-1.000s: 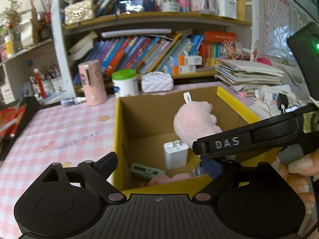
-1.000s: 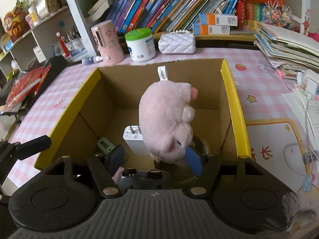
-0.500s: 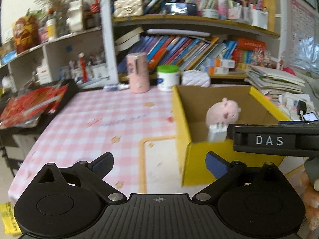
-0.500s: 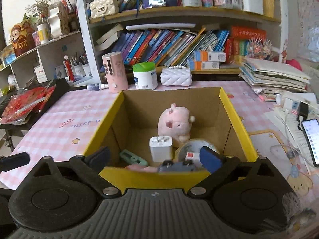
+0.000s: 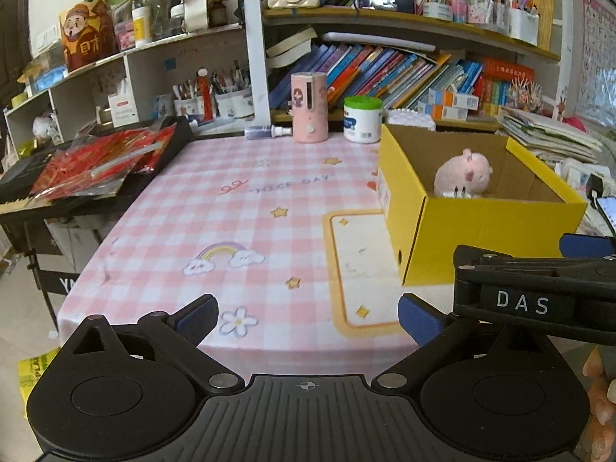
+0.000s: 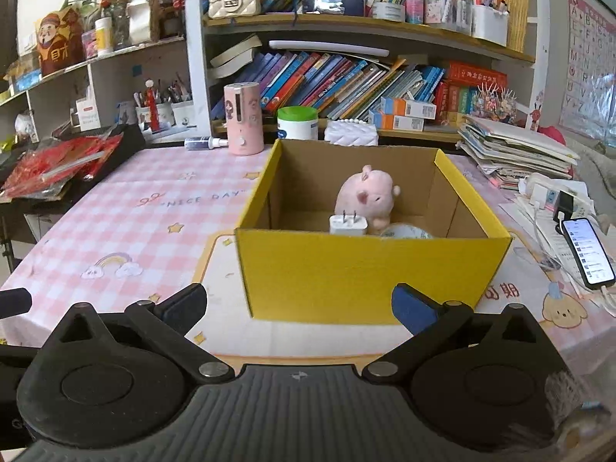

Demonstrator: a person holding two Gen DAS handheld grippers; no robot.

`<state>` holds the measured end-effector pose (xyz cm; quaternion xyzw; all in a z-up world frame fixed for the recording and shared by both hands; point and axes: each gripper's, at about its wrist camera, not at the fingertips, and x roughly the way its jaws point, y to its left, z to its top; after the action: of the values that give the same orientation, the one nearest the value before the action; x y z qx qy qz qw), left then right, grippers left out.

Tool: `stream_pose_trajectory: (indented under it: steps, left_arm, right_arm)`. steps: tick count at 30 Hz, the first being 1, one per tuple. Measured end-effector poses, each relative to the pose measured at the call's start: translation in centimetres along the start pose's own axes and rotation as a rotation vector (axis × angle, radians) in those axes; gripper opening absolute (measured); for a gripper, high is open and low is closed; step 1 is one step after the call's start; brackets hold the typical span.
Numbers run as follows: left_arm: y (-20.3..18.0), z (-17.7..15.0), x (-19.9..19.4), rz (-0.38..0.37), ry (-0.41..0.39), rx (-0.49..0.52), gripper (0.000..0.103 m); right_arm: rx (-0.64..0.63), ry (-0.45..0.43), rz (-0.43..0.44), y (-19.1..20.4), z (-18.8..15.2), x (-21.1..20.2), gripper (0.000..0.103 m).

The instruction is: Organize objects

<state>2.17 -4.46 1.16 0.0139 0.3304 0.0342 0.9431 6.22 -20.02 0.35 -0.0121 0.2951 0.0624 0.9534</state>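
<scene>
Comparing with a second ago, both grippers have pulled back from the yellow cardboard box (image 6: 369, 269): then they hung over its open top, and now its whole near wall shows in the right wrist view. The right gripper (image 6: 300, 304) then had the pink plush pig (image 6: 365, 196) between its pads; its jaws have just been opening and now stand wide with nothing between them. The left gripper (image 5: 308, 313) is likewise spread wide and empty, having opened a little further, and it sits off the box's left side over the pink checked tablecloth (image 5: 231, 211), with the other tool's black body crossing its view at the lower right.

Inside the box the pig sits upright toward the far wall. Just in front of it, touching or nearly so, stands a white plug adapter (image 6: 348, 224) with its prongs up. To the right of the adapter, against the near wall, a round pale object (image 6: 406, 232) shows only its upper edge; what it is cannot be told. The rest of the box floor is hidden by the near wall.

Behind the box stand a pink cylinder (image 6: 244, 117), a white jar with a green lid (image 6: 297, 121) and a white quilted pouch (image 6: 351, 133). To the box's right a lit phone (image 6: 587, 252) lies on papers.
</scene>
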Motion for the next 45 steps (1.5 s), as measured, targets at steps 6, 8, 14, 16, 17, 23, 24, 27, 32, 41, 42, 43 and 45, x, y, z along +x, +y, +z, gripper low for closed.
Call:
stream_pose_trajectory:
  steps: [6,8,14,16,17,23,24,27,32,41,42,43,45]
  left_arm:
    - [0.8,-1.1,-0.9,0.002,0.012,0.009,0.101]
    - [1.1,-1.2,-1.2,0.001,0.012,0.013,0.101]
    - [1.5,-1.6,-1.6,0.007,0.013,0.021,0.101]
    - [1.5,-1.7,-1.6,0.005,0.015,0.021,0.101]
    - [1.6,-1.7,-1.6,0.006,0.015,0.022,0.101]
    - [1.7,-1.8,-1.6,0.010,0.024,0.022,0.101]
    - [1.8,-1.8,-1.6,0.010,0.027,0.020,0.101]
    - [1.9,-1.8,-1.5,0.006,0.032,0.012,0.101]
    - [1.9,-1.7,-1.4,0.008,0.038,0.008,0.101]
    - [1.9,-1.7,-1.2,0.011,0.045,0.006,0.101]
    - [1.9,-1.7,-1.2,0.011,0.046,0.006,0.101]
    - [1.9,-1.7,-1.2,0.011,0.046,0.006,0.101]
    - [1.9,-1.7,-1.2,0.011,0.046,0.005,0.101]
  right_arm:
    - [0.012,0.007,-0.002,1.2,-1.4,-1.4,0.103]
    - [0.019,0.009,-0.005,1.5,-1.7,-1.8,0.103]
    - [0.033,0.017,-0.014,2.1,-2.2,-2.3,0.103]
    - [0.036,0.021,-0.016,2.2,-2.3,-2.5,0.103]
    - [0.035,0.022,-0.018,2.3,-2.3,-2.5,0.103]
    - [0.034,0.030,-0.028,2.5,-2.4,-2.5,0.103]
    - [0.034,0.032,-0.029,2.5,-2.4,-2.5,0.103]
    - [0.034,0.033,-0.030,2.5,-2.4,-2.5,0.103]
    - [0.034,0.034,-0.029,2.5,-2.3,-2.5,0.103]
    - [0.036,0.041,-0.026,2.6,-2.4,-2.2,0.103]
    - [0.036,0.042,-0.026,2.6,-2.4,-2.1,0.103]
    - [0.036,0.041,-0.026,2.6,-2.3,-2.2,0.103]
    - [0.036,0.041,-0.026,2.6,-2.3,-2.2,0.103]
